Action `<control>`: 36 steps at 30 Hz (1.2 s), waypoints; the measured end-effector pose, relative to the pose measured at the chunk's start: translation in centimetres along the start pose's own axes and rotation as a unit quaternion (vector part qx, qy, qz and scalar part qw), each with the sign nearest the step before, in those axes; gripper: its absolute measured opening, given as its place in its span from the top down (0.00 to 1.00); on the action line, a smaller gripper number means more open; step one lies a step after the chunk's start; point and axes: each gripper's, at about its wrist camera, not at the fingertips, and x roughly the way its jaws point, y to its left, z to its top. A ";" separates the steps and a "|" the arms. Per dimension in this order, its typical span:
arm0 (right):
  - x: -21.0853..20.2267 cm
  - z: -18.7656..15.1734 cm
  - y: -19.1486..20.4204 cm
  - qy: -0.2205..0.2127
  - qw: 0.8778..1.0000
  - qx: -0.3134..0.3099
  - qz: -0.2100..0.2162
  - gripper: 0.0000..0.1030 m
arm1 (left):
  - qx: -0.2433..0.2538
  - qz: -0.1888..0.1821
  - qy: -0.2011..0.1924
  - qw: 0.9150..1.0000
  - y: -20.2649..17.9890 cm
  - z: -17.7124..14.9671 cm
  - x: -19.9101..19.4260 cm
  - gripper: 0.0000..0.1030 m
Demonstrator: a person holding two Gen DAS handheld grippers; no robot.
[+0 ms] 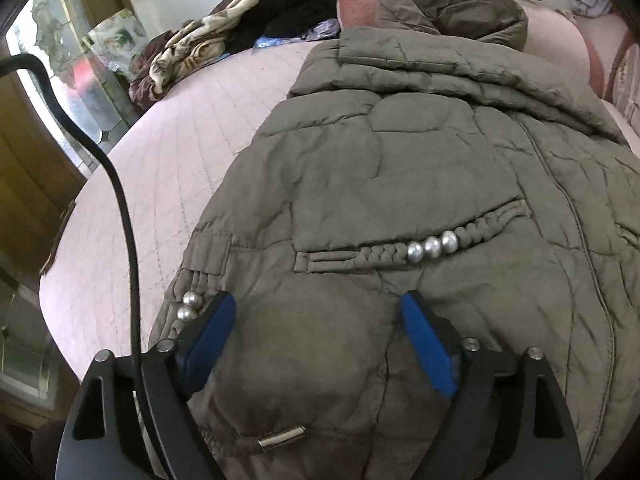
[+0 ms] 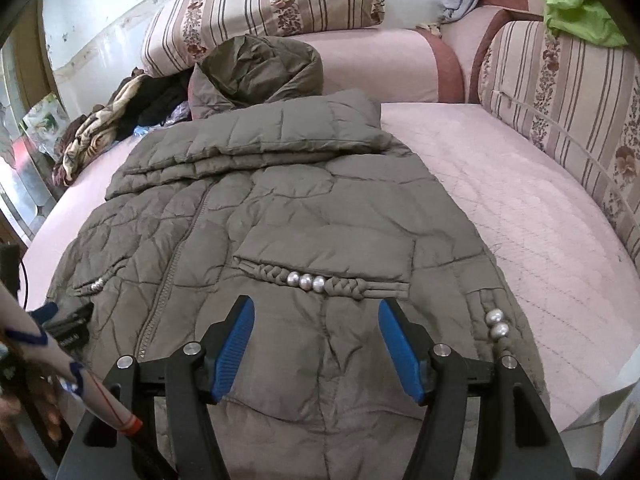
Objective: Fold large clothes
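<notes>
Both hand-held grippers – left (image 1: 316, 336), right (image 2: 316, 344) – hover wide open, holding nothing, over the olive quilted puffer jacket (image 2: 280, 216) flat on the pink bed (image 2: 520, 208). Pinch the hem at 6 o'clock, fold toward 12.

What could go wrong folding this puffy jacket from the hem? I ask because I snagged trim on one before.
Both the left gripper and right gripper hang open over the olive quilted jacket.
1. A pad could catch the silver beads on the braided pocket trim.
2. The thick padding may slip out of a shallow pinch.
3. The folded sleeves could slide apart when the hem lifts.
</notes>
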 end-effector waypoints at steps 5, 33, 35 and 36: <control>-0.2 -0.1 -1.2 0.000 1.000 0.027 0.012 0.32 | -0.044 -0.013 0.046 0.998 1.5 0.7 1.0 0.04; -2.0 -1.2 0.6 -0.046 0.996 -0.013 -0.069 0.26 | -0.018 -0.086 -0.087 0.992 -0.6 -0.2 -14.3 0.01; -1.8 -1.3 0.7 -0.043 0.996 -0.017 -0.071 0.25 | -0.019 -0.074 -0.095 0.993 -0.6 -0.2 -14.5 0.01; -1.8 -1.3 0.8 -0.042 0.996 -0.018 -0.072 0.25 | -0.019 -0.073 -0.097 0.992 -0.6 -0.3 -14.8 0.01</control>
